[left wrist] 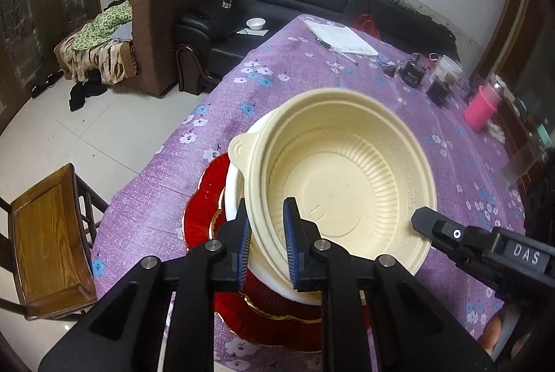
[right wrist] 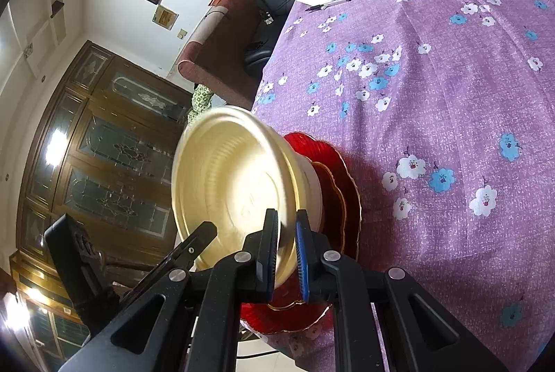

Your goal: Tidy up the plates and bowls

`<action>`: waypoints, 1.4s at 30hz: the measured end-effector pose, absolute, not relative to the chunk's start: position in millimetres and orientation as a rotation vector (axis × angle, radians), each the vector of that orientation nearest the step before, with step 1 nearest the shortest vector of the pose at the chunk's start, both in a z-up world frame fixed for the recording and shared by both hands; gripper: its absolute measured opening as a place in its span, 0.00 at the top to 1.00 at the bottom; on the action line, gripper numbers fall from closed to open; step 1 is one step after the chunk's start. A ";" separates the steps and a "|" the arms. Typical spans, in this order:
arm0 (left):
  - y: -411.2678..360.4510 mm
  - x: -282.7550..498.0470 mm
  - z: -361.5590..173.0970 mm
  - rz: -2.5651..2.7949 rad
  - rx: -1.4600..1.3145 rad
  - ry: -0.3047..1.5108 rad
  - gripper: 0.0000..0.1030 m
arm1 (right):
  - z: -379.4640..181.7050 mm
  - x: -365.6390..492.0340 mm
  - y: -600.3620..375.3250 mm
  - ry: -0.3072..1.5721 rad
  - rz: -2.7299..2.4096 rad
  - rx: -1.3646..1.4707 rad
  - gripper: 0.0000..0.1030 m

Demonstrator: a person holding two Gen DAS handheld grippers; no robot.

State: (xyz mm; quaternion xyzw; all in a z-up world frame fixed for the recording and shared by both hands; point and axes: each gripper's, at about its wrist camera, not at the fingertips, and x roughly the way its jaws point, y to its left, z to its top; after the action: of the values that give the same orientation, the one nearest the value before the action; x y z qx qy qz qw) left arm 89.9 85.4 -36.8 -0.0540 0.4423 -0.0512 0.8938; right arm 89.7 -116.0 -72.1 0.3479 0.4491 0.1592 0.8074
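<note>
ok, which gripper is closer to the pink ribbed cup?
Right. The right gripper grips the cream plastic bowl on the side facing the pink ribbed cup; the left gripper grips its rim farther away.

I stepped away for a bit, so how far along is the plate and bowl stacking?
Done: a white bowl sits on the red plates. In hand: both tools, left and right, grip the cream bowl, tilted over the stack. Left: seat it and release.
</note>
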 end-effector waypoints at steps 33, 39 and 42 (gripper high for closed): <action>87.7 53.1 3.6 0.062 0.012 0.690 0.47 | -66.5 83.9 -124.8 0.953 0.392 0.789 0.85; 75.3 44.2 11.6 0.048 0.015 0.664 0.37 | -55.0 72.7 -130.2 0.903 0.410 0.778 0.62; 65.8 40.5 16.1 0.032 0.020 0.654 0.37 | -49.5 65.8 -135.6 0.876 0.407 0.773 0.53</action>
State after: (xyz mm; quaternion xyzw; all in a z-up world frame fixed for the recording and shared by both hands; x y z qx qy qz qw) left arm 40.5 65.8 16.1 0.0098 0.3213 0.0159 0.9468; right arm 65.8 -135.6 -49.5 0.3624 0.4105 0.1907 0.8147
